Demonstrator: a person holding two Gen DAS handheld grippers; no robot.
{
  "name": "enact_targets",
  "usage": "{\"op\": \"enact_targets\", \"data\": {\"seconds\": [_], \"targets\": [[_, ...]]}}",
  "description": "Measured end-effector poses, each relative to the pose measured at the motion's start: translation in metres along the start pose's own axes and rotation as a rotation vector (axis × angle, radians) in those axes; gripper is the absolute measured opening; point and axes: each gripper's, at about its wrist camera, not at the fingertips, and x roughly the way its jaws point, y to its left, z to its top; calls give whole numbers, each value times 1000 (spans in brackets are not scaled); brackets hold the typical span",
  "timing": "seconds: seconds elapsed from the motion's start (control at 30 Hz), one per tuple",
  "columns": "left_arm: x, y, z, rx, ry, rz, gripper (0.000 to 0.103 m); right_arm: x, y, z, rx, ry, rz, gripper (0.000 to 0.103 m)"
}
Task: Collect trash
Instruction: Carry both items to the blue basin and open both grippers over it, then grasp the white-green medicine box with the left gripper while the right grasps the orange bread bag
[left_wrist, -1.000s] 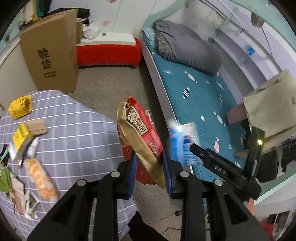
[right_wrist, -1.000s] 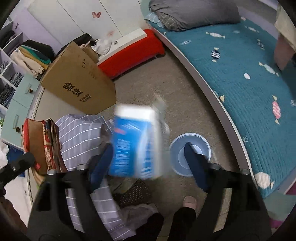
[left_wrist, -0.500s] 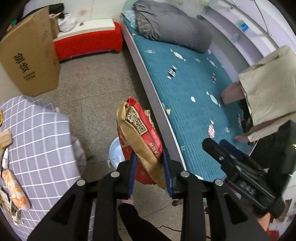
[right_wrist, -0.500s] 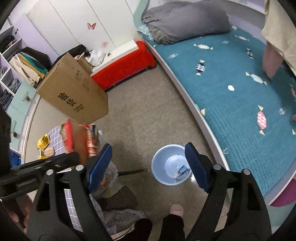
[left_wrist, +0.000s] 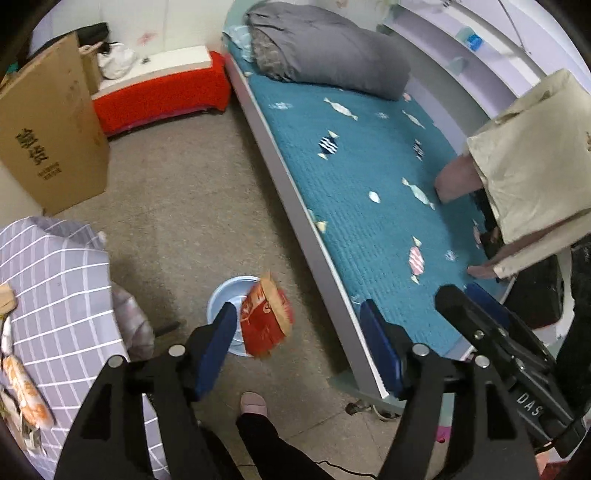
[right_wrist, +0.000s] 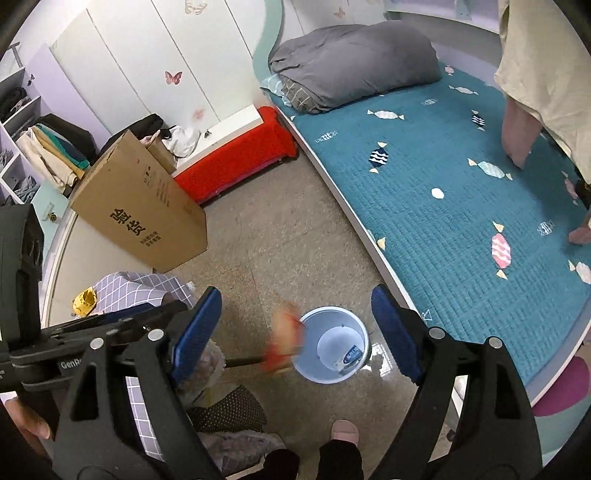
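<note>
Left gripper (left_wrist: 295, 332): jaws have just been opening, now wide; red bag (left_wrist: 266, 321) loose between them, clear of both pads, in the air over the blue bin (right_wrist: 334, 345). Right gripper (right_wrist: 295, 332): jaws wide, empty. Bin stands on speckled floor (left_wrist: 192, 206) beside the teal bed (left_wrist: 369, 192); a blue wrapper (right_wrist: 349, 357) lies inside. Checked tablecloth (left_wrist: 55, 288) at left carries more wrappers. Cardboard box (right_wrist: 144, 210) leans near a red bench (right_wrist: 236, 155).

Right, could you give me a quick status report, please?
Left gripper jaws just opened, empty; right gripper open, empty. Red snack bag falling over blue bin. Nothing in the way.
</note>
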Motion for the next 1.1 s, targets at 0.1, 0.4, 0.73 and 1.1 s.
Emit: {"op": "enact_targets", "data": {"seconds": [0.1,0.4,0.73,1.1], "targets": [[-9,7,-4,-35,-10,4,68,-2,6,-2,-10,1,17,82],[-64,39,-40,-121,-88,76,70,-15,59,-12,-119,13,109,82],[-137,125,-101,-332,-177,178,70,-9,162,-46,-288,104,265,83],[-178,248,-173,-467,-156,256,70,17,279,-113,-406,221,338,83]]}}
